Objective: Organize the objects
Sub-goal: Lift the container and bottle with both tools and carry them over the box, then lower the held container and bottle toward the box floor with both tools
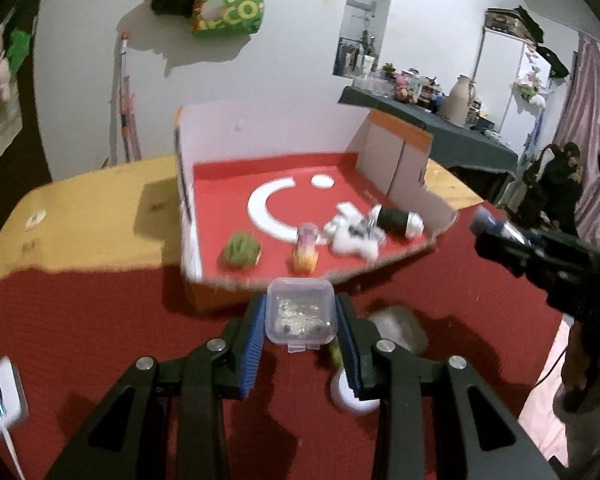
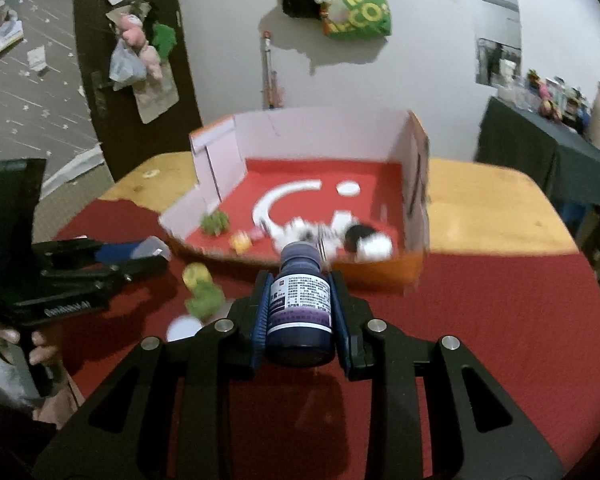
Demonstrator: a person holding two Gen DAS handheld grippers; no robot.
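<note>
Your left hand-held gripper clamps a clear case with small clear pieces inside; your right hand-held gripper clamps a dark bottle, label unreadable. Both are above the table's red cloth, before the box of toys. A green bag reads "ME".

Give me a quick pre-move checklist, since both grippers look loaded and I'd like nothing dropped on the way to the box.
1. Left gripper clamped on the clear plastic case: ok, pads press both sides.
2. Case lid closed: cannot tell; its latch tab faces the camera, but the seam is blurred.
3. Right gripper clamped on the dark ink bottle: ok, held by its body, cap pointing away.
4. Free floor in the cardboard box: ok, its rear red area is bare; toys crowd the front.
5. Box's low front edge reachable: ok, nothing stands above it.
6. Green and yellow toy left on the red cloth: not ok, still outside the box.
</note>
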